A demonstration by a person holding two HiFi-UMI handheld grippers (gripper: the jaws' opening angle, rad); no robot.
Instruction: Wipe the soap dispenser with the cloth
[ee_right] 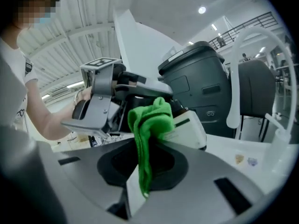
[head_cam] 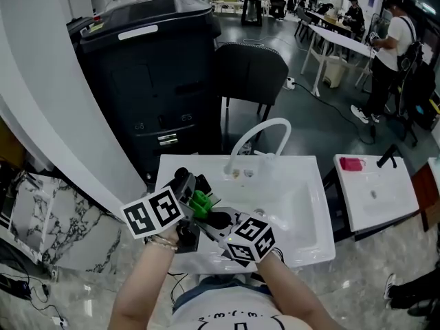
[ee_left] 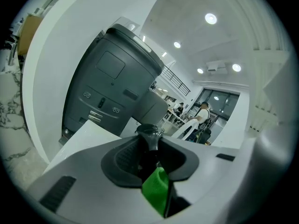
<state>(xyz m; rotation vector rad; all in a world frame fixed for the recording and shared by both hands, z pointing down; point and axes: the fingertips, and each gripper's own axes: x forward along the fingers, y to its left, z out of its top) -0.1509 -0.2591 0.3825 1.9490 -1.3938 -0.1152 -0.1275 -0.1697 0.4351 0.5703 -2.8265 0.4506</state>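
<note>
The left gripper [ee_left: 150, 147] has its jaws a little way apart, pinching the dark soap dispenser [ee_left: 149, 133] between them. The right gripper [ee_right: 148, 154] has its jaws squeezed on the green cloth [ee_right: 148, 120]. The cloth is bunched up on top and a bit hangs down. It sits right up against the dispenser. In the head view both grippers meet in the lower middle of the frame, over the left side of the white sink [head_cam: 302, 205]. A big dark bin [head_cam: 148, 81] stands at the upper left.
</note>
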